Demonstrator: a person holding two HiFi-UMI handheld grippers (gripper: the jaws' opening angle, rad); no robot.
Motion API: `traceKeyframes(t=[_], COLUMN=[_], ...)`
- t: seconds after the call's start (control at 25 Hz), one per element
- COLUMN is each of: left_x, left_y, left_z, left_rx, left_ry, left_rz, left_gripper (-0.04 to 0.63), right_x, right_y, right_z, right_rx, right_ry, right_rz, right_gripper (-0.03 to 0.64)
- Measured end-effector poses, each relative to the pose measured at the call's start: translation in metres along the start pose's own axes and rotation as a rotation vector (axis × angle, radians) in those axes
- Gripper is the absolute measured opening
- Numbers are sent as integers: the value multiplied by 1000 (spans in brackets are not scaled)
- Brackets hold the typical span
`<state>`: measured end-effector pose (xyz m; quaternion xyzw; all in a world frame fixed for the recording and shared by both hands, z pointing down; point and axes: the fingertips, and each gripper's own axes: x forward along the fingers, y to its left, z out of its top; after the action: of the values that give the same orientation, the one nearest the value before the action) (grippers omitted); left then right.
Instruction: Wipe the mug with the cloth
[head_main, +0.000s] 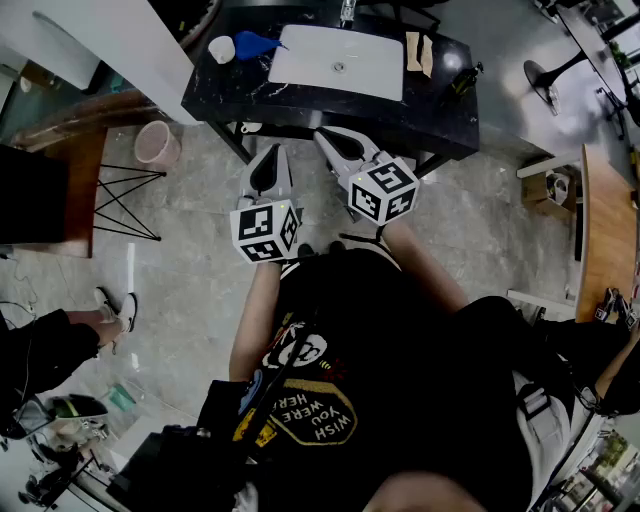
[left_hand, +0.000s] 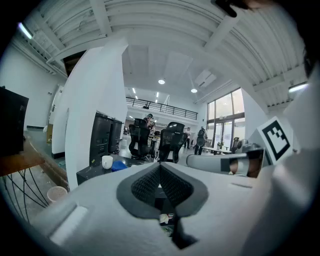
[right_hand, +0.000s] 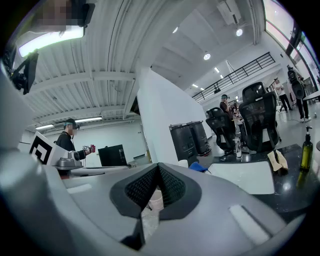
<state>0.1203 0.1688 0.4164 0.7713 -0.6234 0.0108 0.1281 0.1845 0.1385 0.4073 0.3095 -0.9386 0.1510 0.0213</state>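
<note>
A white mug (head_main: 221, 48) stands at the far left of the black table (head_main: 440, 110), with a crumpled blue cloth (head_main: 256, 43) right beside it. Both show small in the left gripper view, the mug (left_hand: 107, 161) and the cloth (left_hand: 119, 165), and in the right gripper view, the mug (right_hand: 183, 163) and the cloth (right_hand: 199, 167). My left gripper (head_main: 272, 150) and right gripper (head_main: 323, 136) hang side by side in front of the table's near edge, well short of the mug. The left gripper (left_hand: 160, 165) and the right gripper (right_hand: 159, 166) are both shut and hold nothing.
A white rectangular board (head_main: 338, 62) lies mid-table, with a beige rag (head_main: 419, 52) and a dark bottle (head_main: 465, 78) to its right. A pink bucket (head_main: 157, 143) and a black wire stand (head_main: 125, 200) sit on the floor at left. A seated person's leg (head_main: 60, 335) is at far left.
</note>
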Motion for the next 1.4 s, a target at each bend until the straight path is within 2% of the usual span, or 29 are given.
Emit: traceKeyframes(t=[0.44,0.64,0.84,1.16,1.4], left_x=[-2,-3,-3,6,17], left_y=[5,12,19,47,67], left_z=[-2,-3,-8,-17,-13], left_rx=[-6,-14,-19,-41,-7], left_ry=[12,15,22,51,49], left_rz=[-2,-1,-8,-46,-68], left_gripper=[5,5,5,5,5], right_x=[4,8,15,40,60], right_y=[3,7,10,14,14], right_z=[-3,-2,-7,-16,-22], right_rx=[0,56,39,41,27], right_ry=[8,-26,-4,23,44], right_rz=[-5,23,11,-6,-21], right_gripper=[2,2,3,3,3])
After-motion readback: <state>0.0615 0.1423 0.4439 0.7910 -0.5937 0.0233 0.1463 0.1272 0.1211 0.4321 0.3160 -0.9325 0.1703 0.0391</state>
